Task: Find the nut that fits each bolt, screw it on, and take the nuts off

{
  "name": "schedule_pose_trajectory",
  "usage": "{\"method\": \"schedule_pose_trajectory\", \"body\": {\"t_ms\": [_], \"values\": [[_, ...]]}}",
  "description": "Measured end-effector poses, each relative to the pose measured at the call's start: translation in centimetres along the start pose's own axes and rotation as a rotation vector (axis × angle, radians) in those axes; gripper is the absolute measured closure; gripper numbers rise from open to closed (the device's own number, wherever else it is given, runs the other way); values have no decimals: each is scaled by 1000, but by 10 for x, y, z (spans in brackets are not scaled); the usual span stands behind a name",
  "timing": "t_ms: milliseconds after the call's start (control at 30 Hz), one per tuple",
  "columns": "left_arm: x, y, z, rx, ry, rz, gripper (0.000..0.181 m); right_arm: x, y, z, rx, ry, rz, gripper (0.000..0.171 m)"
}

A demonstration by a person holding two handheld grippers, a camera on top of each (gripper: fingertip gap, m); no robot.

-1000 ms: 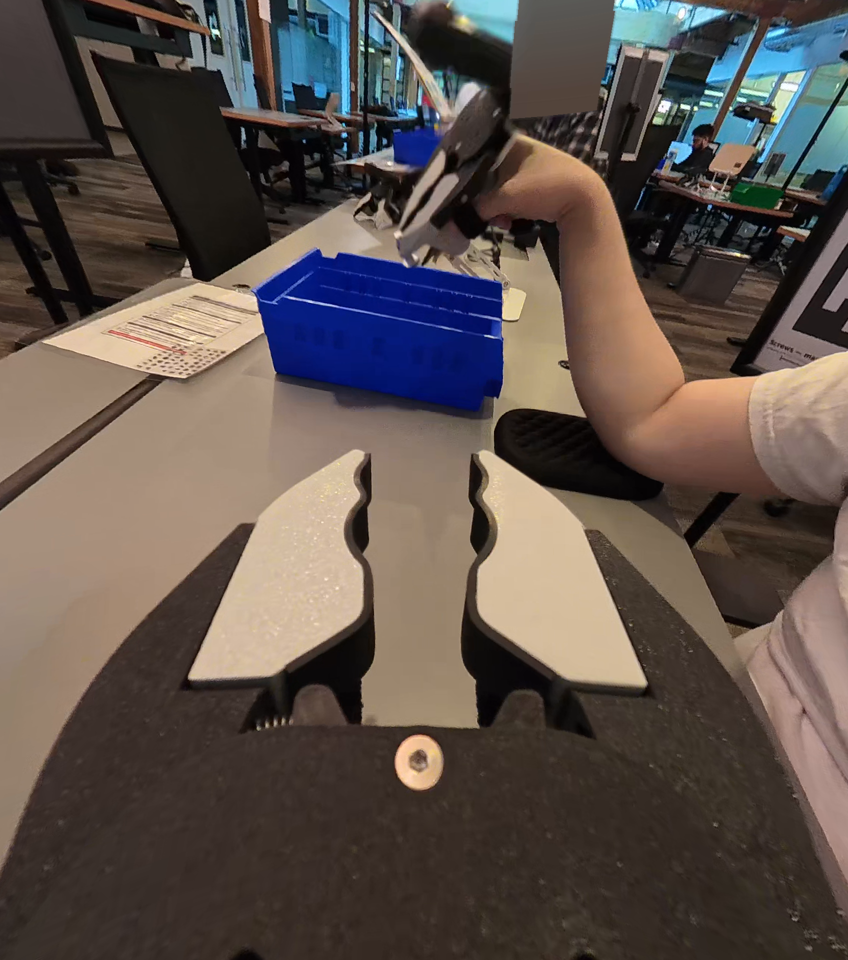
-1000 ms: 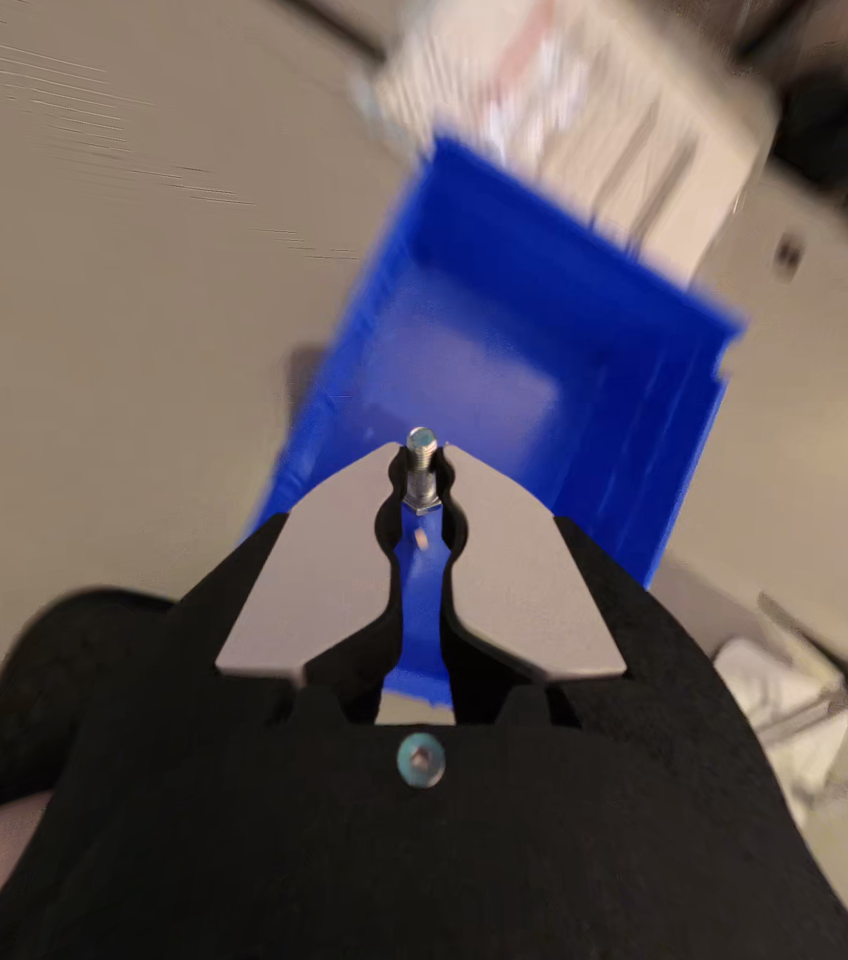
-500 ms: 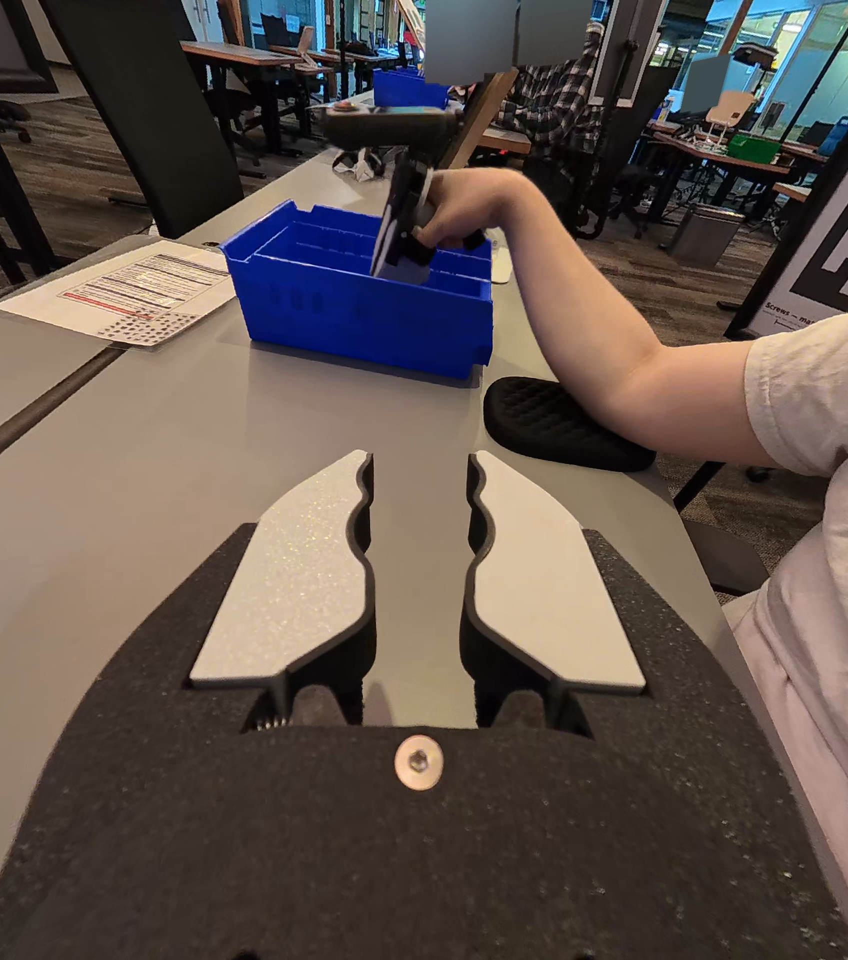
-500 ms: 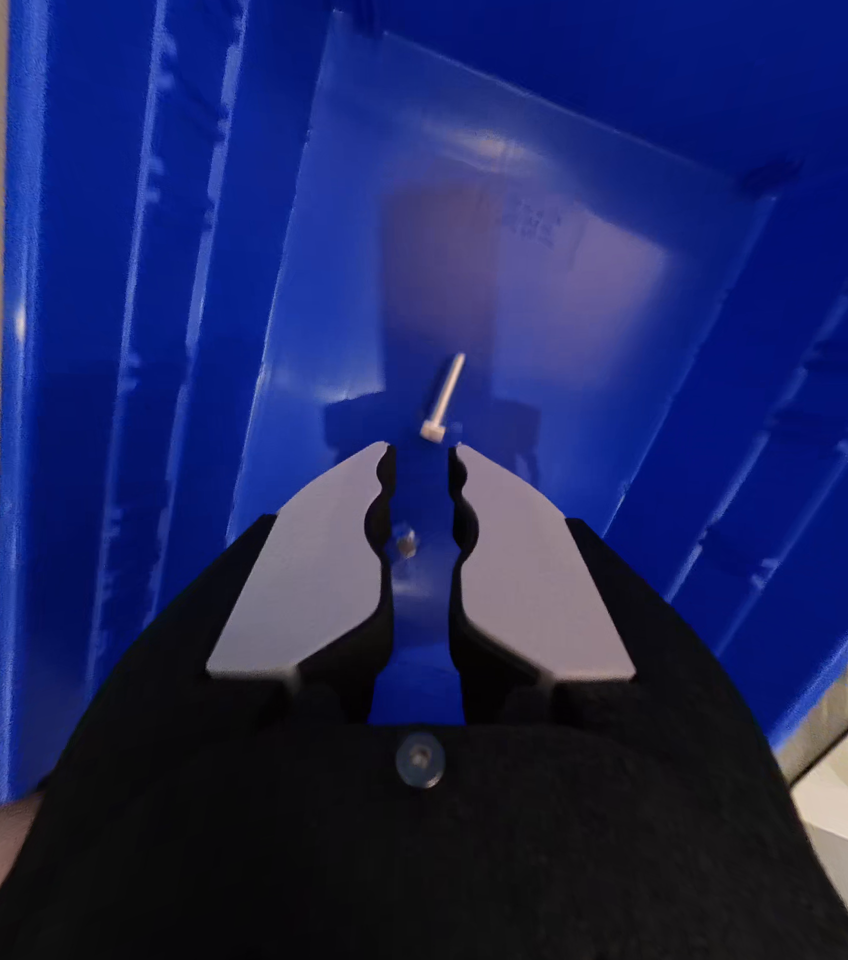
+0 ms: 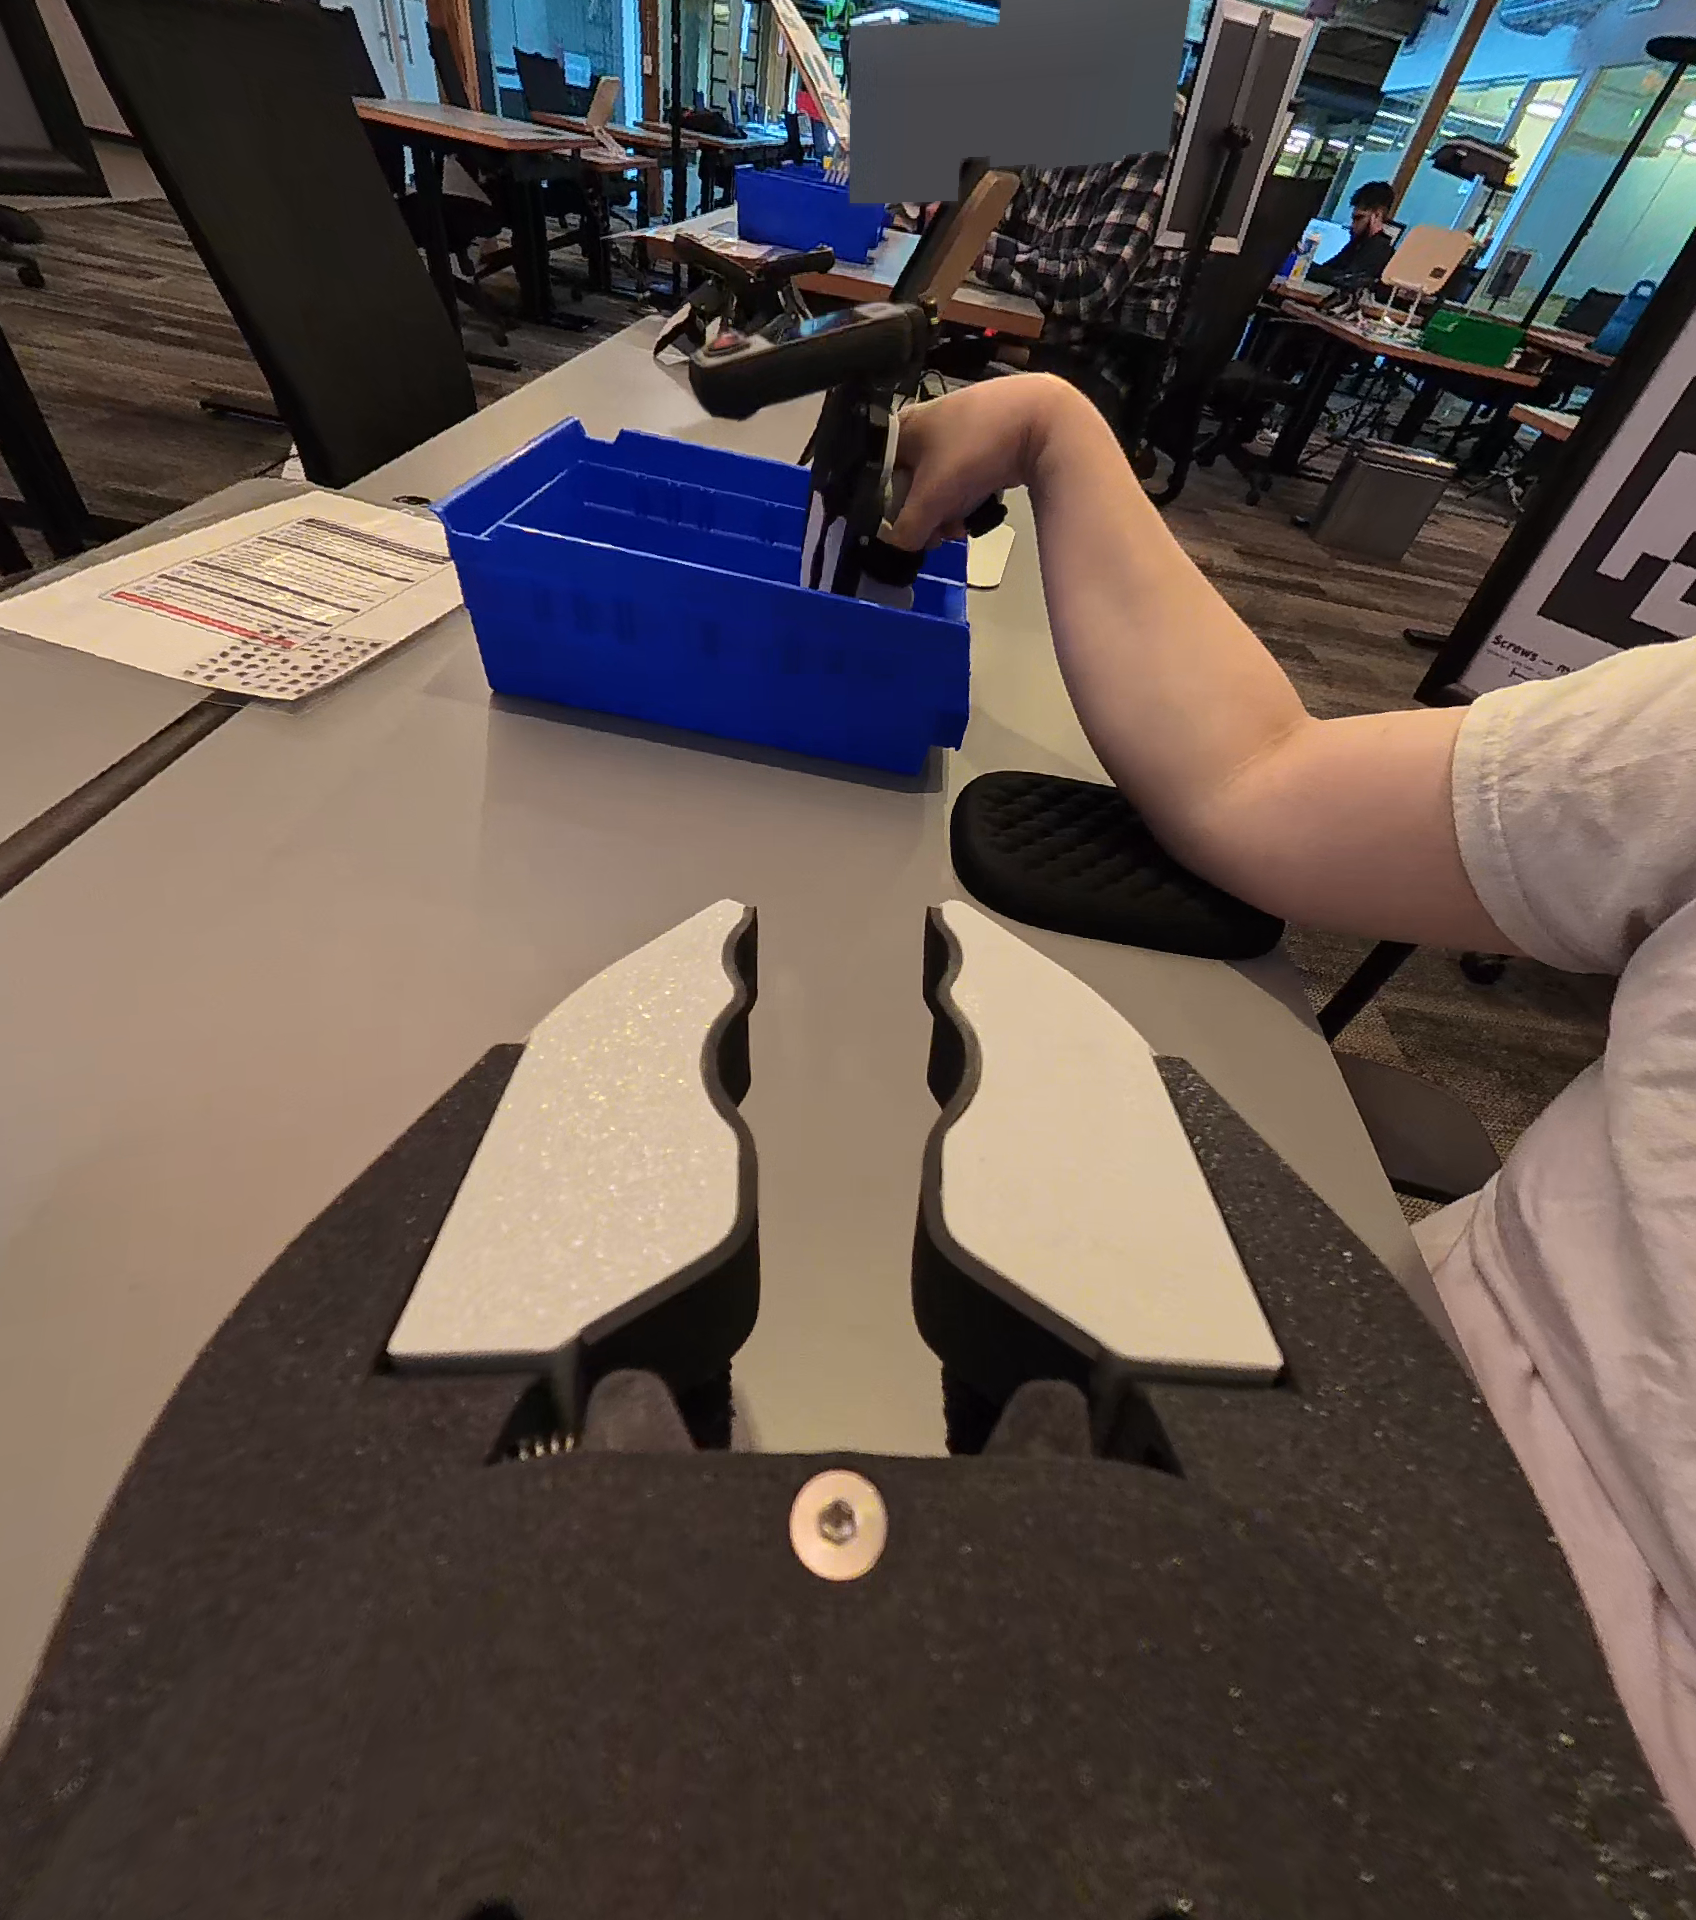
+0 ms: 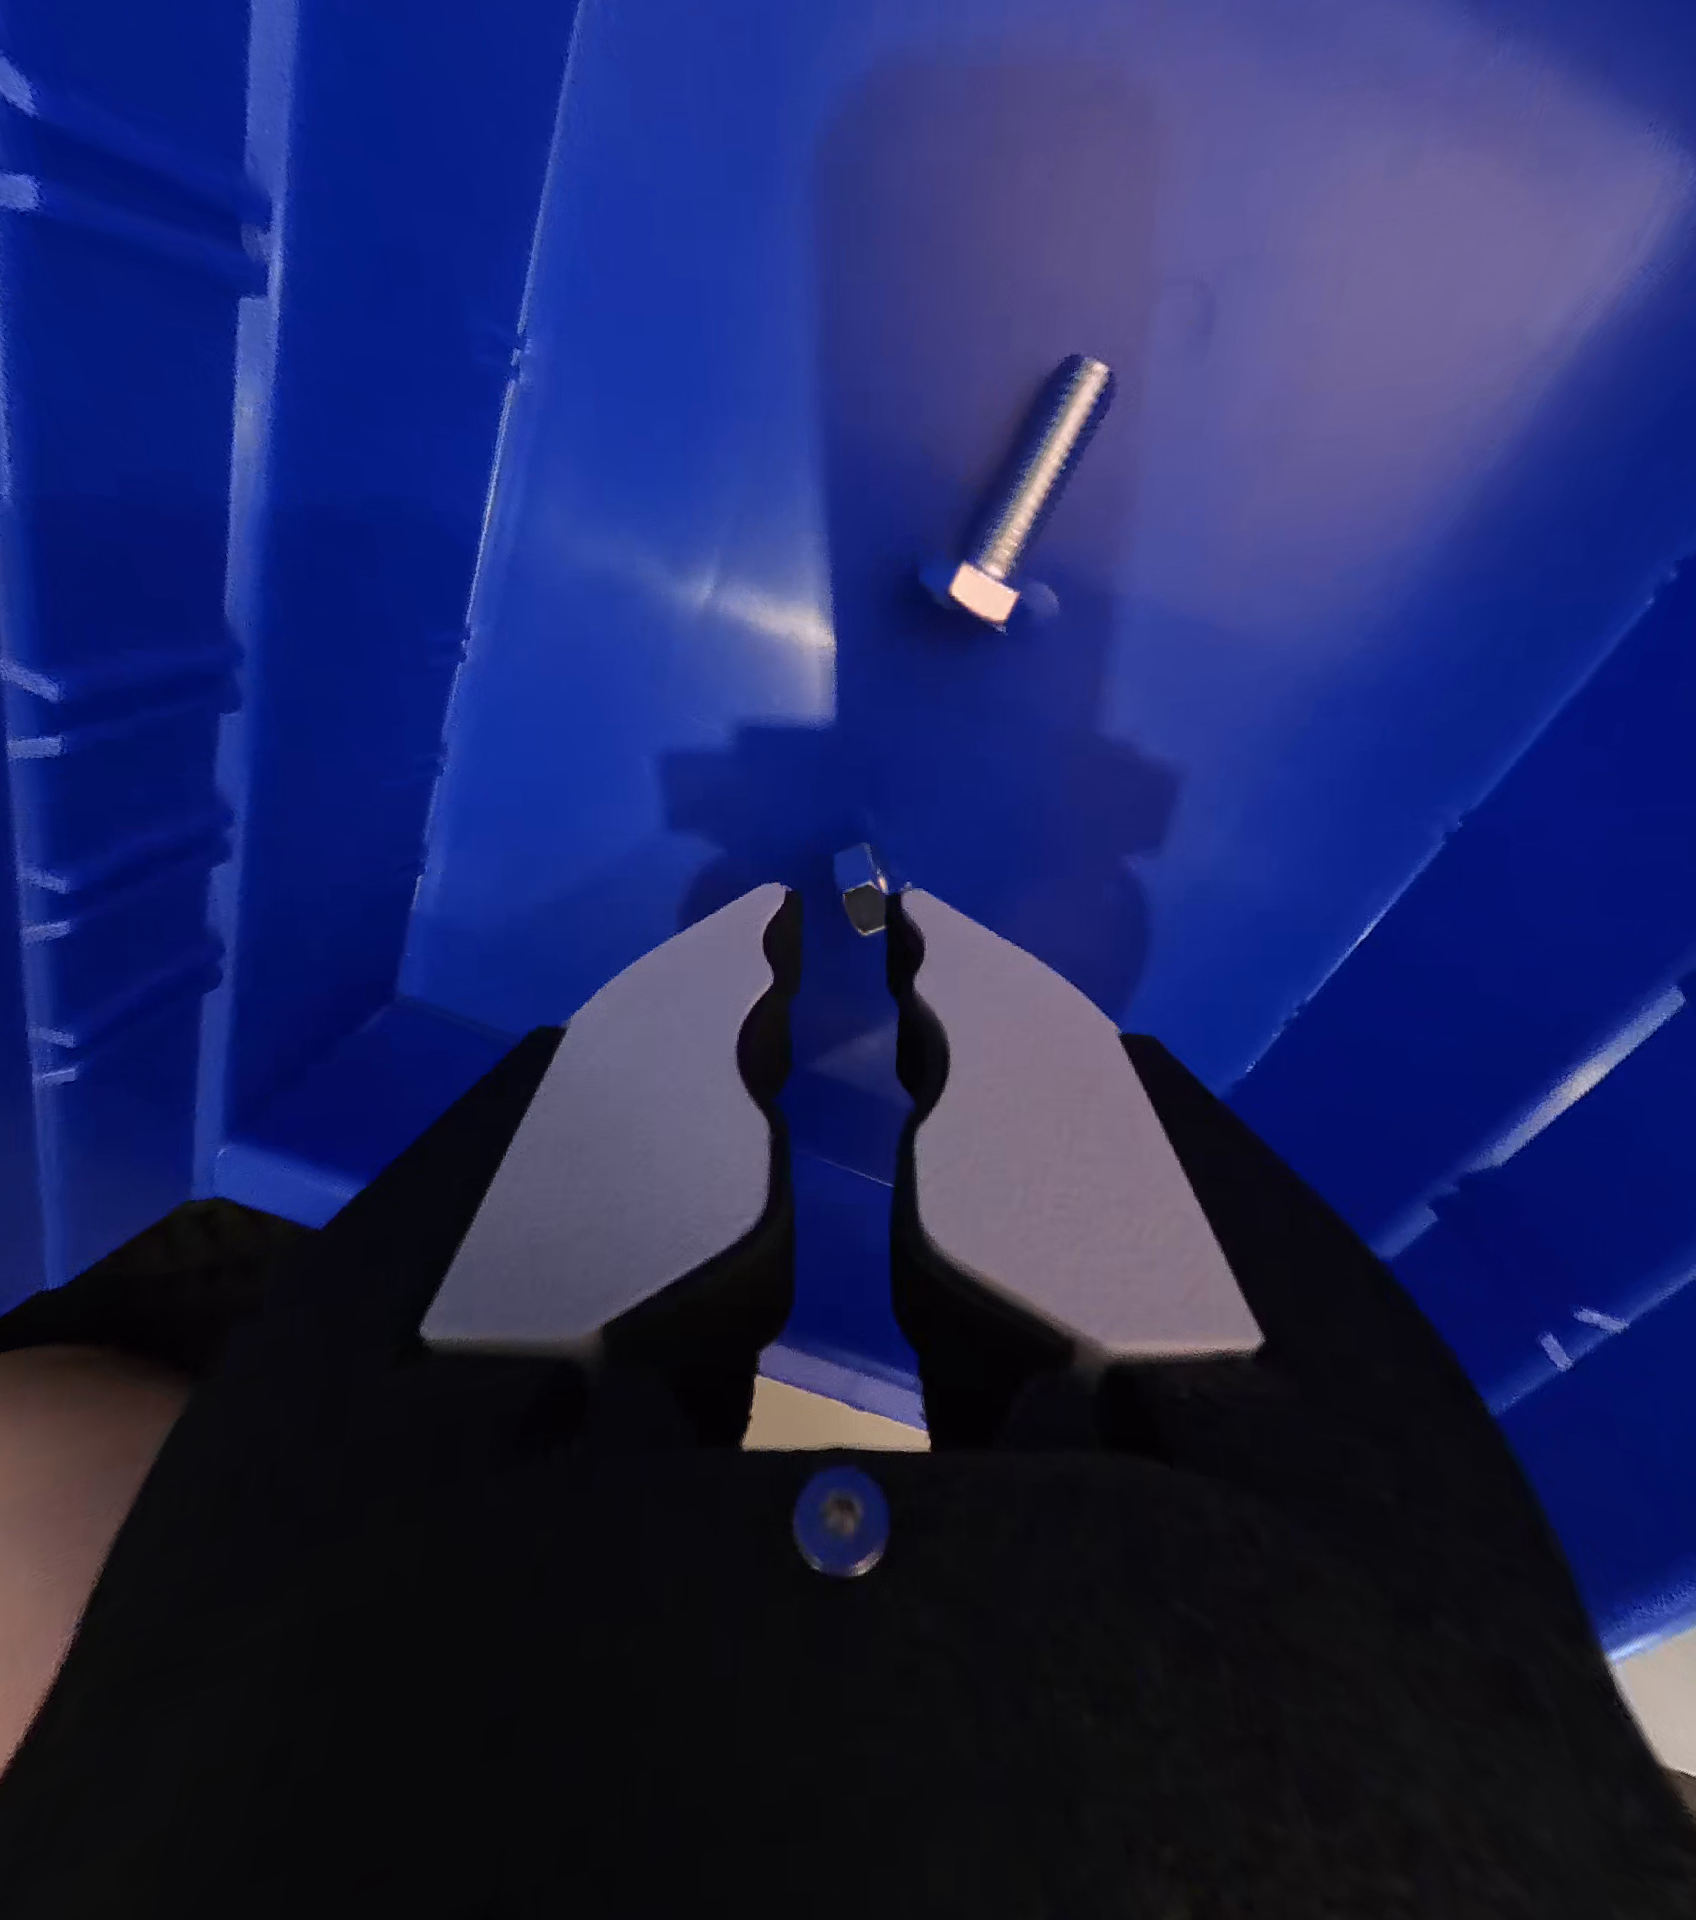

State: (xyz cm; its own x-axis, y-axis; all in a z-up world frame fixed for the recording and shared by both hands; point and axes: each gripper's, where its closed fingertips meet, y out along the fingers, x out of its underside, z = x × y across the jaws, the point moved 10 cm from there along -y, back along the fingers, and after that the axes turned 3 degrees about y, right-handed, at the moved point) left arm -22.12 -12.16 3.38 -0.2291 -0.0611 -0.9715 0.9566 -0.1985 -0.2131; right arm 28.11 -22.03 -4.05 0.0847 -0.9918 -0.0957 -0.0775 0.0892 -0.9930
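Two grippers are out, each with its fingers parted. The right gripper [image 6: 844,894] points down into the blue bin [image 6: 1446,935], holding nothing, with only a narrow gap at its tips; a small hex nut [image 6: 862,894] lies on the bin floor right at that gap, close against the right-hand finger. A bolt [image 6: 1026,494] lies loose a little beyond it. The left gripper [image 5: 839,920] hangs low over the grey table [image 5: 304,935], wider apart and empty, well short of the bin. A black pad [image 5: 1104,878] sits under the person's forearm.
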Motion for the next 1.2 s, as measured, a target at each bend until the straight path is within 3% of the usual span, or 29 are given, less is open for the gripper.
{"method": "schedule_pose_trajectory", "body": {"t_ms": [900,1067,1200], "values": [[2,4,2,20,-15,-5,156,13,13,27,7,122,-10,166],[-2,0,3,9,-3,0,156,10,-14,22,67,126,98,167],[-20,-24,2,-113,96,-12,156,1,-61,-4,142,16,318,165]]}}
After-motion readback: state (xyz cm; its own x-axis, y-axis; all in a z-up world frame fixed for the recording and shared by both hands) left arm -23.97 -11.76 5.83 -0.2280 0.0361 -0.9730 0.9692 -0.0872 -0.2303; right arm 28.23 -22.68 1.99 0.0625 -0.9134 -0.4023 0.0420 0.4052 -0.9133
